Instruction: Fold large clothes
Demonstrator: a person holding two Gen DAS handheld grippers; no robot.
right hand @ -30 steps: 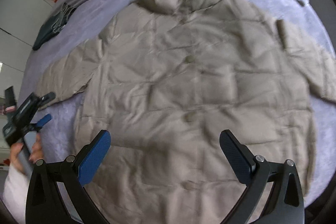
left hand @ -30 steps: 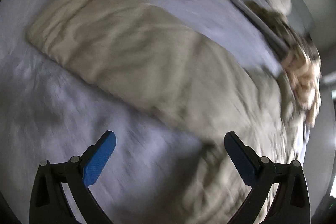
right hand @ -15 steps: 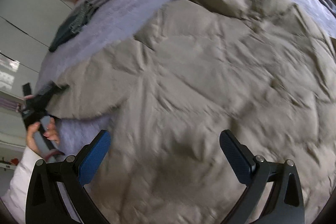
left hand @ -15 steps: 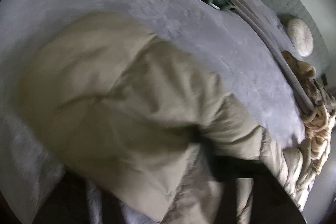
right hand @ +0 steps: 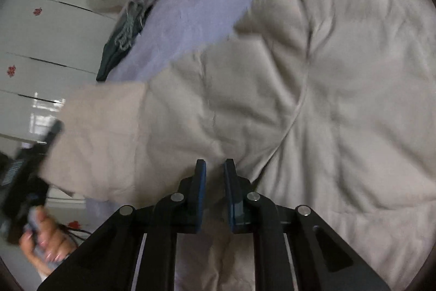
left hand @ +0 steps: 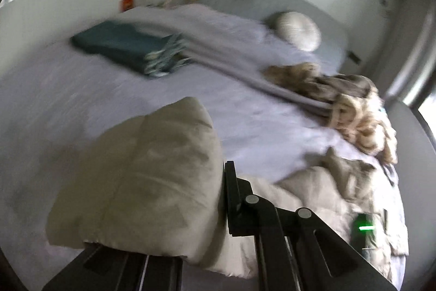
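A beige quilted puffer jacket (right hand: 313, 89) lies spread on a lilac bed. My right gripper (right hand: 214, 168) is shut on a fold of the jacket near where the left sleeve joins the body. My left gripper (left hand: 218, 182) is shut on the end of that sleeve (left hand: 152, 176) and holds it raised above the bed; only its right finger shows, the other is hidden under the cloth. The left gripper and the hand holding it also show at the left edge of the right wrist view (right hand: 24, 168). The jacket's body shows at lower right in the left wrist view (left hand: 327, 195).
A folded dark teal garment (left hand: 128, 48) lies at the far left of the bed (left hand: 259, 127). A grey blanket (left hand: 231, 59), a tan knitted heap (left hand: 354, 111) and a round cushion (left hand: 297, 30) lie near the headboard. White cabinets (right hand: 41, 45) stand beside the bed.
Both grippers were open a second ago. The left one closed on the sleeve end and lifted it; the right one moved in low over the jacket and closed on a fold.
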